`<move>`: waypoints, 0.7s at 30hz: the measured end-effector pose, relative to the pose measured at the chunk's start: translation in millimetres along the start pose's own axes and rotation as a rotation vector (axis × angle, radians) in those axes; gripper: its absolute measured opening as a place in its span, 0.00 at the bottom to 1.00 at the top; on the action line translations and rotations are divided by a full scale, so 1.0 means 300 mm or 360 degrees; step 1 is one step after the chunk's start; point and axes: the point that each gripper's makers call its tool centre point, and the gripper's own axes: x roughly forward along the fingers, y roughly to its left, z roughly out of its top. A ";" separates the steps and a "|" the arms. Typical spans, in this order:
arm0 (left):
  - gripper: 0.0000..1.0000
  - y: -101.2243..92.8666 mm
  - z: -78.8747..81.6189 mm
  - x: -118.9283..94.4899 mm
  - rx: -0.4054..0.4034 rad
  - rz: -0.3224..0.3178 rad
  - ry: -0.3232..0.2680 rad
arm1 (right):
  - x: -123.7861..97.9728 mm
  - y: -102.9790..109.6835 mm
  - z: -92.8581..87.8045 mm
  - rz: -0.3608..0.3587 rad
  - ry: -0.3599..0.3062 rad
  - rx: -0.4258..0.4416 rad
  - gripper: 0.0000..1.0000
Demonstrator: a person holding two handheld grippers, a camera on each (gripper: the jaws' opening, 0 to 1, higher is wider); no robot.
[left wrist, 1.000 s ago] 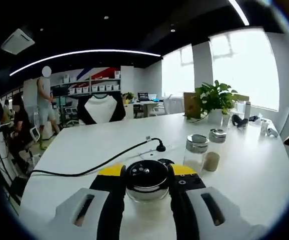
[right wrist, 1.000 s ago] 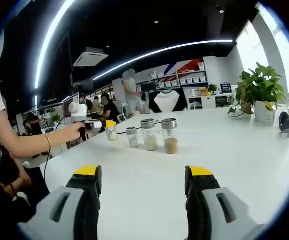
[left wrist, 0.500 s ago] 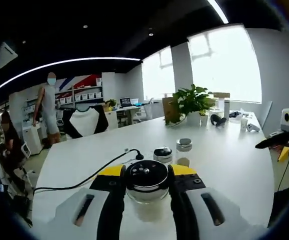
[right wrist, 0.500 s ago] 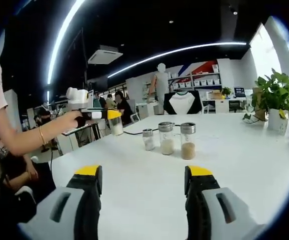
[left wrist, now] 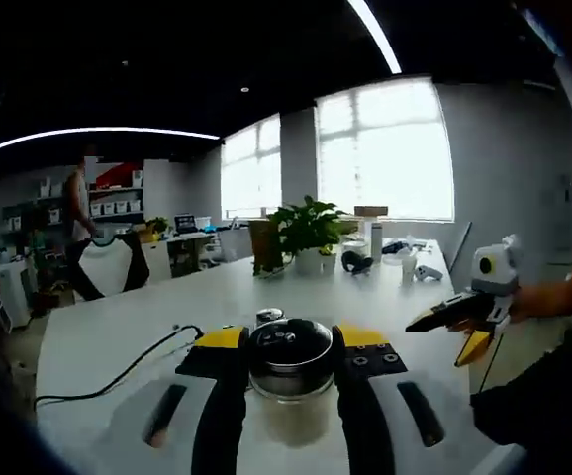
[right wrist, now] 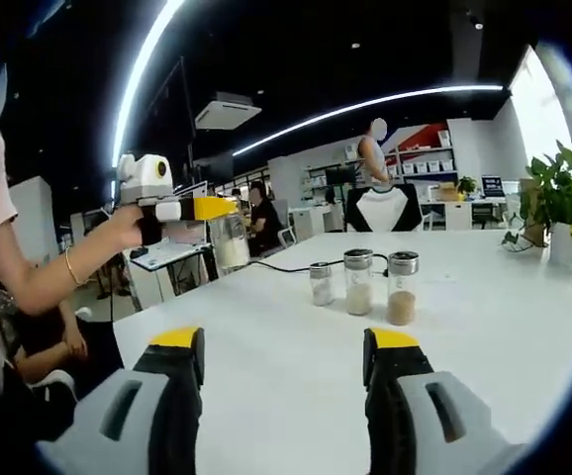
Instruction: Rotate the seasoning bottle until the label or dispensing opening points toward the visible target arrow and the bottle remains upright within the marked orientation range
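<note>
Seasoning bottle (left wrist: pixel 289 361), glass with a chrome perforated cap, is clamped between the jaws of the left gripper (left wrist: pixel 288 368) and held above the white table (left wrist: pixel 98 336); no label text or brand is legible on it. In the right gripper view, this bottle (right wrist: pixel 231 243) hangs off the table (right wrist: pixel 484 327) edge, left of three similar shaker bottles (right wrist: pixel 357 282) standing in a row beside a black cable (right wrist: pixel 276 265). Right gripper (right wrist: pixel 283 368) is released, its jaws spread apart and empty over the table.

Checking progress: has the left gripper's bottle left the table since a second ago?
Yes. In the right gripper view the bottle now hangs lifted beyond the table edge, left of the three jars.
</note>
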 end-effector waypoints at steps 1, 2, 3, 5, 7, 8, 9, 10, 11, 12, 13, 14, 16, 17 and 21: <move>0.35 -0.010 0.005 0.000 -0.0006 0.0013 0.0000 | 0.001 0.002 0.000 0.0002 0.0000 -0.0001 0.64; 0.35 -0.019 0.012 0.000 0.0006 0.0016 -0.0006 | 0.003 0.005 0.001 0.0006 0.0001 -0.0001 0.64; 0.35 -0.041 0.028 0.003 0.0011 -0.0006 -0.0023 | 0.007 0.013 0.004 0.0014 0.0005 -0.0007 0.63; 0.35 -0.071 0.044 0.010 -0.0020 -0.0050 -0.0049 | 0.013 0.023 0.009 0.0025 0.0001 -0.0016 0.63; 0.35 -0.111 0.057 0.022 -0.0070 -0.0117 -0.0078 | 0.019 0.034 0.019 0.0040 -0.0013 -0.0020 0.63; 0.35 -0.122 0.059 0.025 -0.0077 -0.0133 -0.0079 | 0.020 0.040 0.023 0.0045 -0.0016 -0.0021 0.62; 0.35 -0.134 0.061 0.028 -0.0080 -0.0149 -0.0079 | 0.022 0.049 0.029 0.0056 -0.0022 -0.0027 0.62; 0.35 -0.151 0.067 0.032 -0.0074 -0.0160 -0.0086 | 0.022 0.053 0.033 0.0062 -0.0023 -0.0031 0.62; 0.35 -0.164 0.073 0.033 -0.0061 -0.0176 -0.0092 | 0.021 0.058 0.038 0.0069 -0.0025 -0.0036 0.62; 0.35 -0.177 0.077 0.035 -0.0049 -0.0201 -0.0091 | 0.019 0.065 0.047 0.0078 -0.0033 -0.0044 0.62; 0.35 -0.192 0.081 0.036 -0.0041 -0.0233 -0.0091 | 0.017 0.070 0.055 0.0085 -0.0042 -0.0049 0.62; 0.35 -0.206 0.090 0.037 -0.0057 -0.0257 -0.0104 | 0.015 0.077 0.065 0.0094 -0.0056 -0.0053 0.62; 0.35 -0.233 0.104 0.037 -0.0079 -0.0323 -0.0134 | 0.012 0.088 0.079 0.0112 -0.0068 -0.0061 0.62; 0.35 -0.247 0.110 0.035 -0.0105 -0.0357 -0.0147 | 0.012 0.090 0.082 0.0116 -0.0071 -0.0063 0.62; 0.35 -0.292 0.116 0.037 -0.0083 -0.0446 -0.0159 | 0.005 0.121 0.111 0.0153 -0.0094 -0.0082 0.59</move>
